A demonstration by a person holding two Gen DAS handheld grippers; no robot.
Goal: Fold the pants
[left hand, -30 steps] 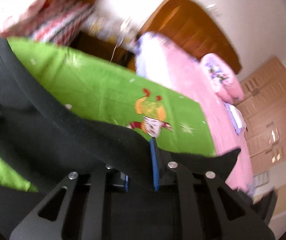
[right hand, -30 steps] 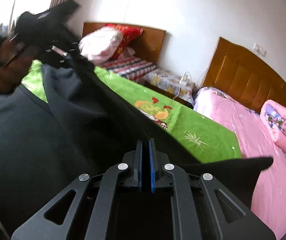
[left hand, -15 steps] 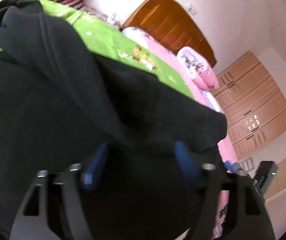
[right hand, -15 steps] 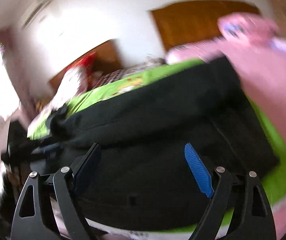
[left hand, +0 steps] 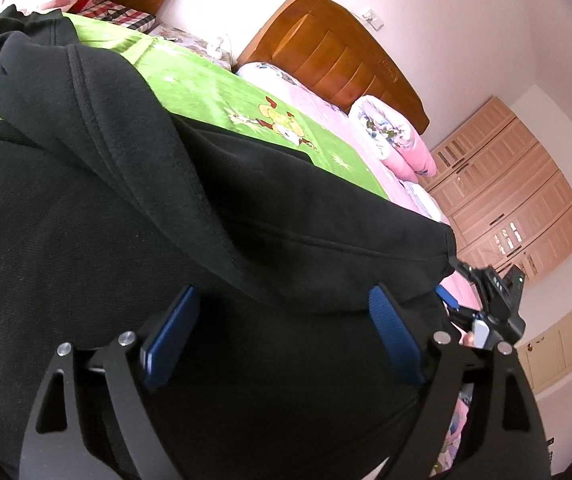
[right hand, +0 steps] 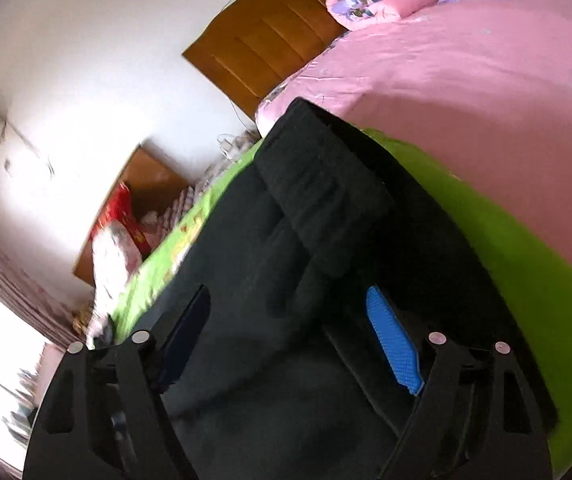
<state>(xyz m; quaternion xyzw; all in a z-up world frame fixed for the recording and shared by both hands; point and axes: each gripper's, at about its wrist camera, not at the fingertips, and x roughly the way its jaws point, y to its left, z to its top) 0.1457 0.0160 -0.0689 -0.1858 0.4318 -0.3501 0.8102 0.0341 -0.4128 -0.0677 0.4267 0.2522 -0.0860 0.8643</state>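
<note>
Black pants (left hand: 245, 208) now lie doubled on the green bed sheet (left hand: 213, 92), near its pink-side edge. Left hand-held gripper (left hand: 281, 336) has let go, jaws spreading, nothing pinched. Right hand-held gripper (right hand: 290, 336) also released, now closing slightly; blurry, probably clear of cloth. Fold looks landed.

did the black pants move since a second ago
Yes. The black pants were held up a second ago; now they lie dropped on the green sheet, covering more of it.

Bright daylight floods both fisheye views. The right wrist view is motion-blurred, blown out beside the red pillow (right hand: 119, 210). Edges curve heavily.
</note>
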